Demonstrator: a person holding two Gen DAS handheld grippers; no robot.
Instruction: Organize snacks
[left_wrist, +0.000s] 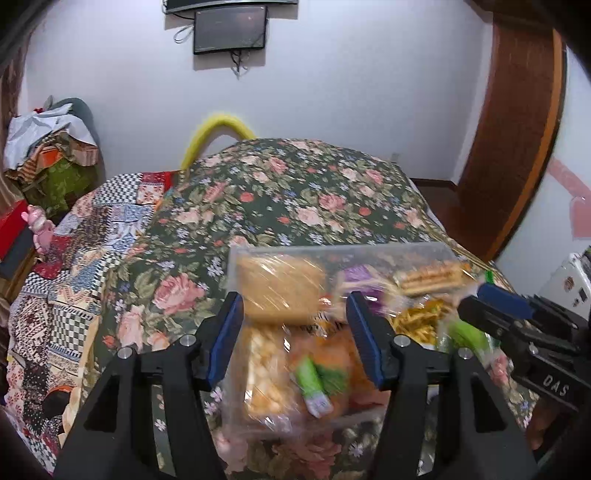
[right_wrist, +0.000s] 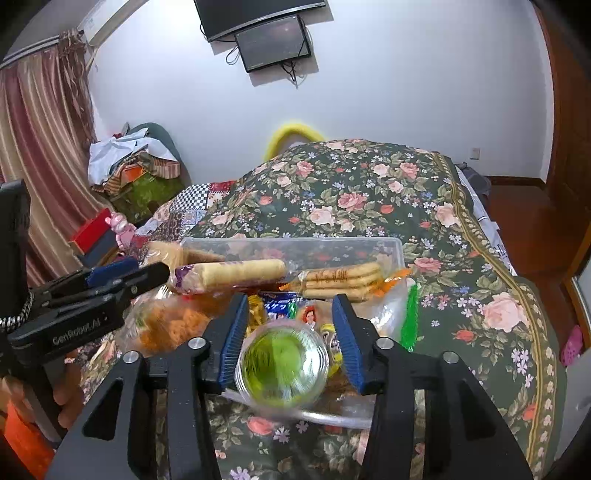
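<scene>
1. Between the blue pads of the right gripper (right_wrist: 290, 338) a round clear cup of green jelly (right_wrist: 282, 363) is seen end-on, its face turned to the camera; the pads stand at either side of it, but whether they press on it cannot be told through the blur.
2. Just beyond and below the cup lies the clear plastic bin (right_wrist: 391, 245), resting on the floral bedspread (right_wrist: 369, 192) and already heaped with snacks, so the cup is judged to be headed forward and down into it.
3. Across the far part of the bin a long biscuit roll (right_wrist: 240, 275) and a stack of wafer sticks (right_wrist: 343, 282) are laid with their long axes running left to right, which leaves little free room there.
4. Nearer, a blue packet (right_wrist: 277, 308) and a bag of orange crisps (right_wrist: 166, 325) fill the middle and left.
5. To the left the left gripper (left_wrist: 295, 336) is held spread apart and holding nothing, above a bag of pale puffs (left_wrist: 264, 373) and a round cracker pack (left_wrist: 279, 290).
6. The right gripper is the one nearer the cup; the left gripper's fingers lie close by and could be brushed.
</scene>
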